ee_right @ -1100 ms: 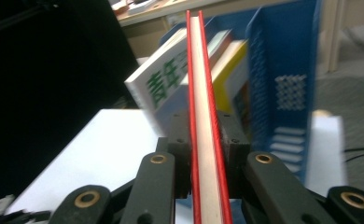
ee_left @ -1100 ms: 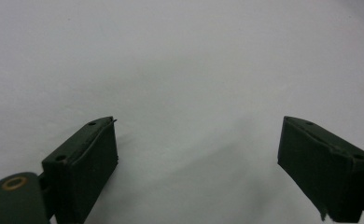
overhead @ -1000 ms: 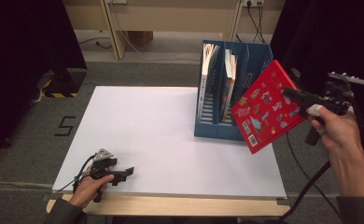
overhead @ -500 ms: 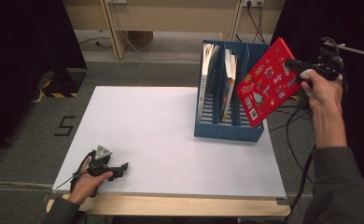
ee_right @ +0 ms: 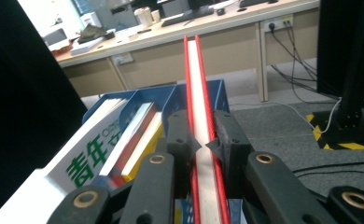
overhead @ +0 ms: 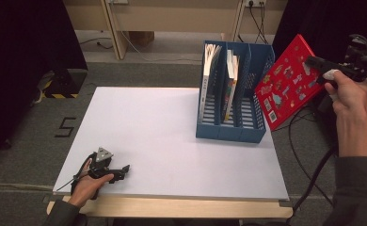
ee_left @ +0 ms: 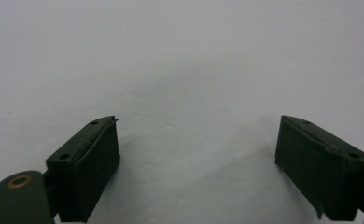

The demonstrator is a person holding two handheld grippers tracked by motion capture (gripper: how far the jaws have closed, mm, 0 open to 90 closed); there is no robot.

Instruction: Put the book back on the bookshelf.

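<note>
Right gripper (overhead: 319, 66) fingers (ee_right: 230, 135) are clamping a red book (overhead: 290, 87) beside the blue rack (overhead: 232, 132). Left gripper (overhead: 118, 170) fingers, just opening wider, are holding nothing over the counter (overhead: 172, 141).

Red book (ee_right: 203, 140): lower edge cut off by the frame in the right gripper view; cover pictures (overhead: 285, 87) too small to identify.

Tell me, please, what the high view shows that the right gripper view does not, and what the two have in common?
The high view alone gives the white table, the left gripper resting open near its front edge, and the red book's pictured cover, held up to the right of the blue file rack. The right gripper view alone gives the book's white page edge clamped between the right gripper pads, and desks behind. Both show the book, the rack and the books standing in it.
</note>
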